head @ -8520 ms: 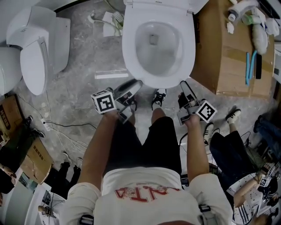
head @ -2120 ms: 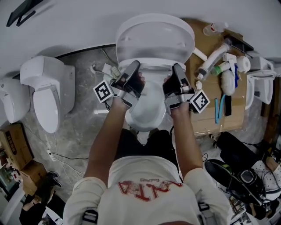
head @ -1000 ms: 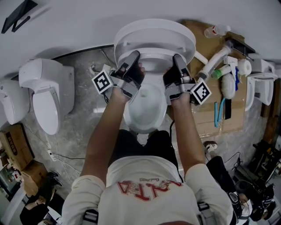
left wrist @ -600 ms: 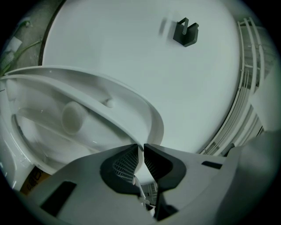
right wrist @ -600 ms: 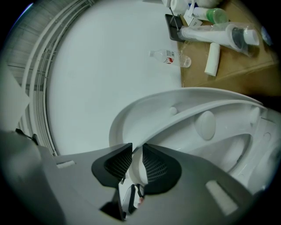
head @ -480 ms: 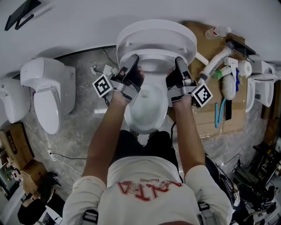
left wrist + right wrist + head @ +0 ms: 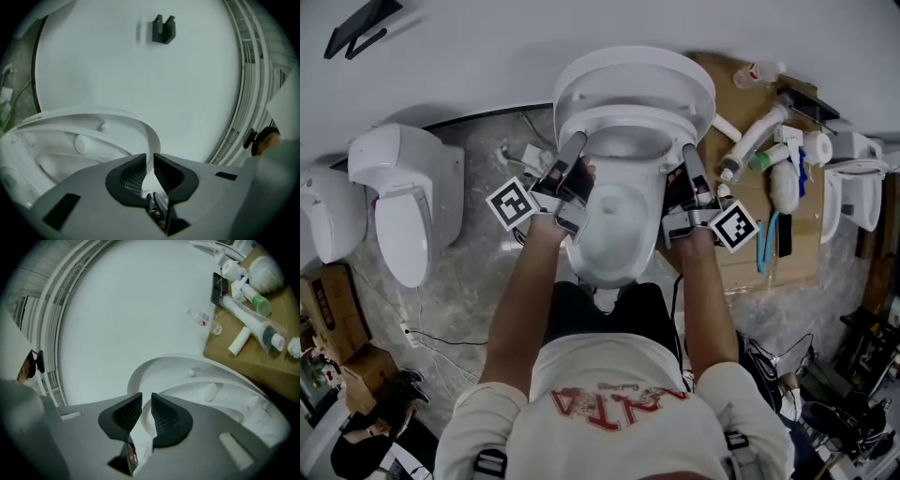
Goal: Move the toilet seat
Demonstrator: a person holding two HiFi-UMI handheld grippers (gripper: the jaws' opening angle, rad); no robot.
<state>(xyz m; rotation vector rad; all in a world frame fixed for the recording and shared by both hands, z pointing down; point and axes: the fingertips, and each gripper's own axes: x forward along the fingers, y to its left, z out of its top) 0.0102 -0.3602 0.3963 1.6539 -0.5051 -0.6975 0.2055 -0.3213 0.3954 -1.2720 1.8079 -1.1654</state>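
At the side edges of the seat (image 7: 151,140), left gripper (image 7: 574,142) and right gripper (image 7: 687,152) fingers clamp it, likely for even pivoting.

Blocked ahead by the raised toilet seat (image 7: 628,112) and lid (image 7: 633,70), crowded rightward by a cardboard box (image 7: 802,253), free leftward over bare floor (image 7: 483,272).
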